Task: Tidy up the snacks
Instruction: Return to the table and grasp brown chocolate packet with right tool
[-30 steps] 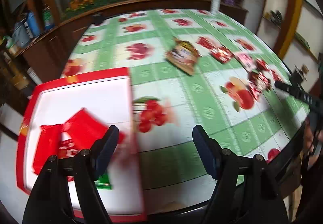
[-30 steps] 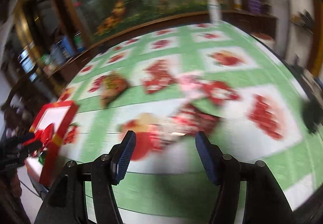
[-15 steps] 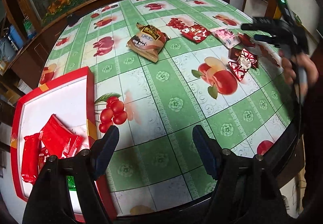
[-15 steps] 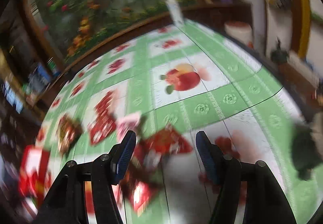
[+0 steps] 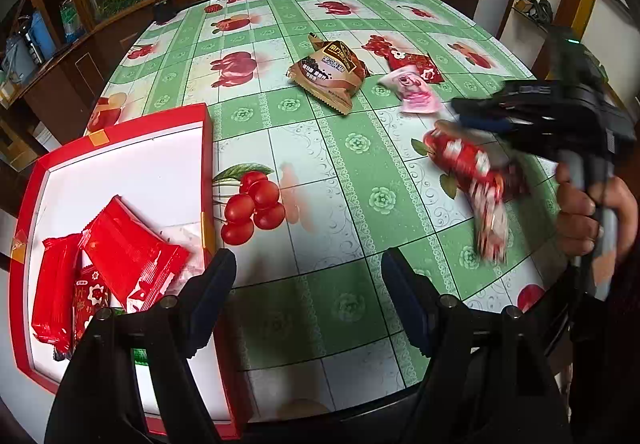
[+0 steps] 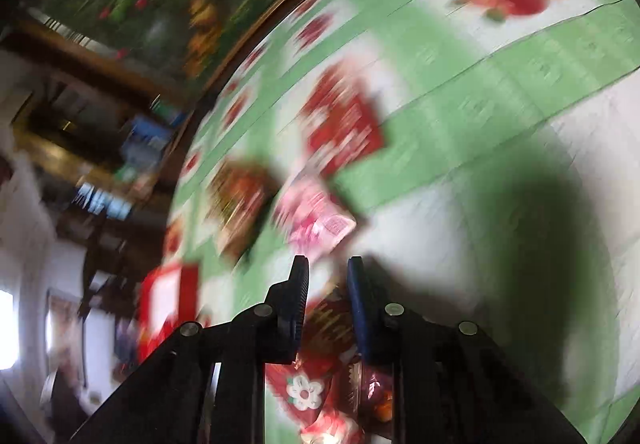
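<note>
Progress: partly done, judged from the layout. At the near left of the table [image 5: 352, 204], the red box [image 5: 206, 148] with a white floor holds at least 3 red snack packets [image 5: 128, 252], bunched in its near-left corner; the rest of the floor is bare. Remaining work, left to right: the brown snack bag [image 5: 332, 74] at far centre, the pink packet [image 5: 414, 88] just right of it, and the red flower-print packet [image 5: 416, 64] touching the pink one on its far side. All 3 lie loose on the cloth, well apart from the box.

The left gripper [image 5: 308, 300] hovers over the near table edge beside the box. Its fingers stand wide apart with nothing between them.

The right gripper [image 6: 327, 300] is at the right, raised above the table. Its fingers are narrow and clamped on a bunch of red-and-white packets [image 5: 476, 184], which hangs blurred below the tool in the left wrist view. The exact count in the bunch cannot be told.

Materials: the packets are glossy, flat pillow wrappers of crinkled film with crimped, serrated end seals. The brown bag is puffed and matte-printed. The box appears to be rigid card with straight low walls. The table is round, covered with a smooth green-and-white checked cloth printed with fruit.
</note>
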`<state>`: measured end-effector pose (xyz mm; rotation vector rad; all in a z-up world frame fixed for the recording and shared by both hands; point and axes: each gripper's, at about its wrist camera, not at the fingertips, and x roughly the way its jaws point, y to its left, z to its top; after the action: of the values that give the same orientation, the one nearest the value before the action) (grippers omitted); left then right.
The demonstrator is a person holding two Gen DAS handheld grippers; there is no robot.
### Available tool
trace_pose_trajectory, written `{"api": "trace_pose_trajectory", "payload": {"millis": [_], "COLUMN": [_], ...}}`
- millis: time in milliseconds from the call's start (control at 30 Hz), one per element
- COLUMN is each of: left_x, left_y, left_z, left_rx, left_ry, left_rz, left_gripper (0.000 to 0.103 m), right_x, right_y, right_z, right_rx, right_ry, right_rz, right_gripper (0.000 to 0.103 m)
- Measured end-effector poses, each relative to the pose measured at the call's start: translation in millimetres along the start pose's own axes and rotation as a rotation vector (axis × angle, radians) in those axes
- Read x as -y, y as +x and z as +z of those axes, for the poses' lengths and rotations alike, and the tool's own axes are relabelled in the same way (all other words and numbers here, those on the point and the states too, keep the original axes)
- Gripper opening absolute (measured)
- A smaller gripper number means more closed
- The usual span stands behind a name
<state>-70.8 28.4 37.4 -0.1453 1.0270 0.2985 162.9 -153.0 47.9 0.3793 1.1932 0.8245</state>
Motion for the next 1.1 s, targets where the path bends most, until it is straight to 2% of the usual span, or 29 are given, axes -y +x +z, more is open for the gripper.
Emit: {"api": "trace_pose_trajectory", "payload": {"millis": [67,167,233,300,400,433,467,533,667,700,800,867,933,1000,1100], "left_x": [2,11,23,33,42,43,43,41,35,36,43,48,51,55,66], "left_y": [0,0,0,-2,-4,-4,-4,-3,-4,-3,2,5,3,2,5], "left_z": [-1,-2,-2,-2,-1,-1,1,4,7,6,1,-2,-3,-3,-3], "left_rx": [0.0,-0.001,0.001,0.007,0.01,0.011,0.01,0.005,0.005,0.0,-0.025,-0.046,-0.051,-0.056,-0.103], "left_ry": [0.008,0.032,0.066,0.098,0.133,0.138,0.141,0.137,0.102,0.101,0.112,0.12,0.119,0.119,0.113], "left_rz": [-0.011,-0.048,-0.074,-0.091,-0.096,-0.094,-0.09,-0.075,-0.08,-0.088,-0.1,-0.118,-0.134,-0.163,-0.265], "left_gripper": [0.075,0.075,0.075,0.075,0.075,0.075,0.075,0.075,0.075,0.075,0.075,0.075,0.075,0.075,0.075], "right_x": [5,20,16,2,-16,-20,-24,-27,-32,-32,-31,-24,-14,-10,-8], "right_y": [-32,-62,-70,-68,-64,-64,-64,-61,-56,-52,-40,-35,-41,-49,-62], "right_z": [1,2,-8,-25,-64,-75,-85,-98,-119,-120,-108,-88,-71,-66,-66], "right_rx": [0.109,0.14,0.103,0.047,-0.03,-0.037,-0.045,-0.069,-0.123,-0.132,-0.064,0.009,0.035,0.034,0.076], "right_ry": [-0.041,-0.055,-0.118,-0.223,-0.401,-0.453,-0.505,-0.561,-0.647,-0.66,-0.678,-0.604,-0.5,-0.473,-0.532], "right_rz": [-0.066,-0.121,-0.129,-0.153,-0.165,-0.179,-0.197,-0.213,-0.236,-0.249,-0.346,-0.421,-0.366,-0.302,-0.329], "right_gripper": [0.026,0.03,0.032,0.04,0.041,0.044,0.051,0.059,0.059,0.059,0.059,0.056,0.059,0.06,0.059]}}
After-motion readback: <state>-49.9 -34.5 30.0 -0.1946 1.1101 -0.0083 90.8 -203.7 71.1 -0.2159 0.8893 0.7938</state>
